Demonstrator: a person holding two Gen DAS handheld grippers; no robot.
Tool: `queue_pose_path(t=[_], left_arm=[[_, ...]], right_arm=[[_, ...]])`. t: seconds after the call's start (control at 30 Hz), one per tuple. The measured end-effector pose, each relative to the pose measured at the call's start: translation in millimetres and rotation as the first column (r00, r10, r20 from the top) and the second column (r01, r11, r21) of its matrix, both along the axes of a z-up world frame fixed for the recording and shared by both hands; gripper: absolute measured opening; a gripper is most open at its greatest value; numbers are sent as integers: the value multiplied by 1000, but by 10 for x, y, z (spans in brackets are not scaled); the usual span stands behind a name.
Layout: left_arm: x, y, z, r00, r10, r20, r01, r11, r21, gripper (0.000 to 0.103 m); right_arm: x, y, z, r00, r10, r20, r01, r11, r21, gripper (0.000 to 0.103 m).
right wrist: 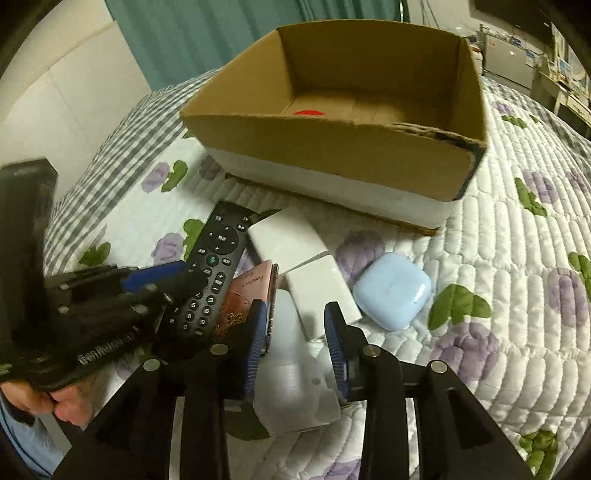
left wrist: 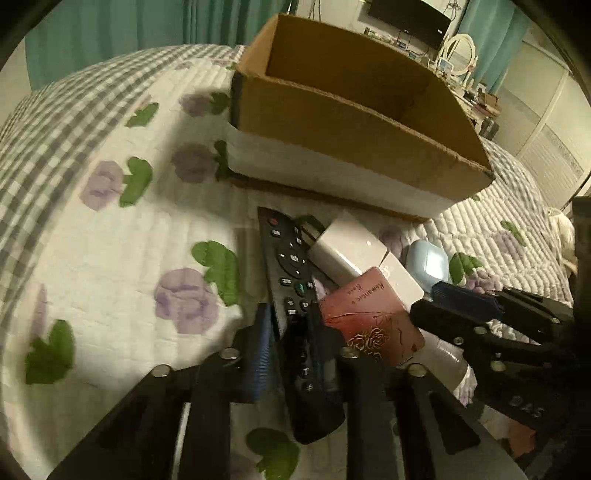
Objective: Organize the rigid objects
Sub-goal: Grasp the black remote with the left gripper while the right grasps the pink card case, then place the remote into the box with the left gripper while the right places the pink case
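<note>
A black remote (left wrist: 291,280) lies on the bed in front of a cardboard box (left wrist: 354,122). My left gripper (left wrist: 291,332) has its jaws on both sides of the remote's lower half and is shut on it. Beside the remote lie two white boxes (left wrist: 347,247), a red-brown rose-embossed box (left wrist: 369,317) and a light blue earbud case (left wrist: 428,262). My right gripper (right wrist: 295,339) straddles a translucent white bottle (right wrist: 291,365); its pads (right wrist: 334,339) stand near the bottle's sides and contact is unclear. The remote (right wrist: 210,273), the blue case (right wrist: 393,291) and the box (right wrist: 343,122) also show in the right wrist view.
The box holds a red object (right wrist: 308,112) on its floor. The quilted floral bedspread (left wrist: 110,236) stretches to the left and right (right wrist: 517,258). A green curtain (right wrist: 207,33) hangs behind the bed. Furniture with a mirror (left wrist: 458,51) stands at the back right.
</note>
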State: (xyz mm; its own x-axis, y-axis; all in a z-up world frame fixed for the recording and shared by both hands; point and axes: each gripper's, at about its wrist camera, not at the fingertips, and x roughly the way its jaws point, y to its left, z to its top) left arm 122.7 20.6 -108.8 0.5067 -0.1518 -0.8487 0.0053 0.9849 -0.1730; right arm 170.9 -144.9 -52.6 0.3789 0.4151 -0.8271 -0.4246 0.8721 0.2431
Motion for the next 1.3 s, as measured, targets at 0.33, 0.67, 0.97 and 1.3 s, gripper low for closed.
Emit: queue_pose_path(t=[0.33, 0.67, 0.97, 1.3], left_arm=[[-80, 0, 38, 999, -30, -19, 31, 998, 54, 16], [-81, 91, 26, 999, 21, -39, -18, 997, 70, 17], [-19, 32, -13, 998, 5, -56, -1, 997, 77, 58], [155, -256, -167, 999, 1, -45, 3, 995, 97, 34]], right_arm=[[1, 274, -80, 995, 97, -20, -97, 995, -14, 20], [-8, 418, -82, 988, 132, -82, -128, 990, 57, 19], [-157, 267, 289, 989, 29, 142, -34, 999, 34, 10], [-175, 111, 383, 977, -22, 213, 31, 999, -39, 10]])
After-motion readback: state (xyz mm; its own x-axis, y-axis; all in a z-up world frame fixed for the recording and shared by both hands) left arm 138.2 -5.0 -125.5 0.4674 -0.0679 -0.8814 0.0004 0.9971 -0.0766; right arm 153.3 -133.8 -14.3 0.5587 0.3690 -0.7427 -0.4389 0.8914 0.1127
